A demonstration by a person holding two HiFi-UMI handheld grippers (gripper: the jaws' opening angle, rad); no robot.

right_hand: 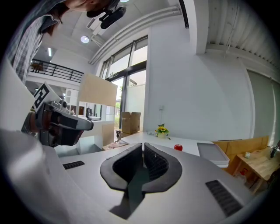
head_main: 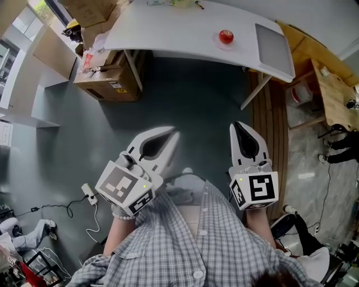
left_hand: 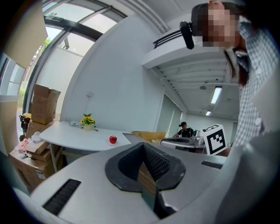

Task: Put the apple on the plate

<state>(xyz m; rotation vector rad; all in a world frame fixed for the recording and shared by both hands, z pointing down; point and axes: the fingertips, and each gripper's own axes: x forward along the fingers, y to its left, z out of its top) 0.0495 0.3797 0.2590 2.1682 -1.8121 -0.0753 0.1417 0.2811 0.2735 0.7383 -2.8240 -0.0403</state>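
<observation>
The person wears a checked grey-white buttoned shirt (head_main: pixel 224 252); silver left tongs (head_main: pixel 171 135) and right tongs (head_main: pixel 239 125), black-padded, bear black-and-white marker cubes (head_main: pixel 124 188).

The left gripper (head_main: pixel 171 136) shows blurred in the head view; the flowers (head_main: pixel 178 3) are cut by its top edge.

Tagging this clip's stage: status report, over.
Left gripper and right gripper shut, empty, well short of the white table. Apple sits there untouched. Nothing seen blocking the approach.
</observation>
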